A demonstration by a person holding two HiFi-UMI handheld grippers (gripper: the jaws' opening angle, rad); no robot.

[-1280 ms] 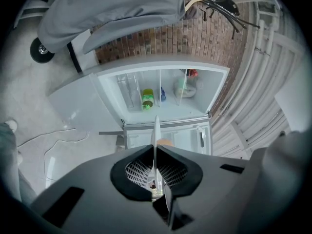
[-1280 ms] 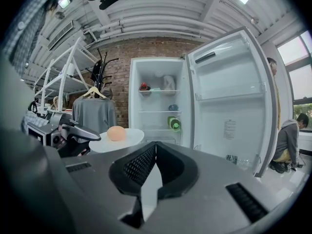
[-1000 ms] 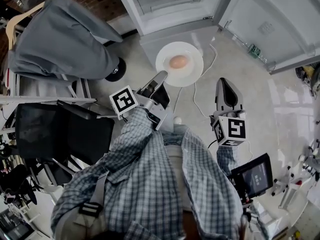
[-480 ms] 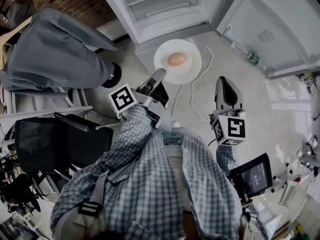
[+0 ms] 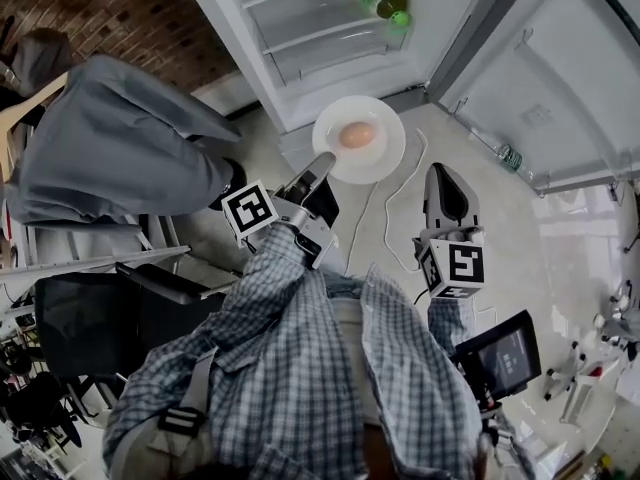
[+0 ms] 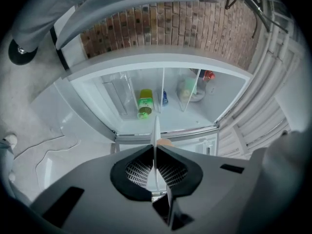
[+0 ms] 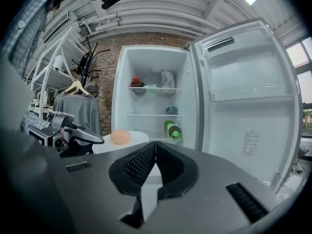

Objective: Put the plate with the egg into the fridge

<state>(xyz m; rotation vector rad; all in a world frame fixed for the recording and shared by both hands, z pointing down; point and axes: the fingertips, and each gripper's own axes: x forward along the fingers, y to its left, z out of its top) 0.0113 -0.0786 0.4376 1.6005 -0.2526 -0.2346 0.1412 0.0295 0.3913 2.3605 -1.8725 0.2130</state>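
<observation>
Head view: transport step, judging by layout. left gripper (image 5: 322, 161) has the plate (image 5: 380, 153) by its near rim, with the egg (image 5: 356, 135) sitting about centre. The plate is in the air over the floor, just short of the open fridge (image 5: 226, 24) and not yet inside. Left arm is stretched forward and slightly inward. right gripper (image 5: 441, 174) is off to the side, level with the left, well apart from the plate and carrying nothing. A white cable (image 5: 385, 213) runs across the floor under the plate.

Left gripper view: fingers pinched narrow on the plate rim, plate edge-on between them, egg peeking just past. It points at a fridge shelf with a green bottle (image 6: 145, 103) lying on it, bare shelf beside that.

Right gripper view: fingers together, nothing between them. The plate is to its left at about lower-shelf height, and the fridge door (image 7: 248, 101) is swung wide.

Next, my read: push forward, keep the plate level so the egg doesn't roll, clear the shelf lip, set down beside the bottle, then release.
</observation>
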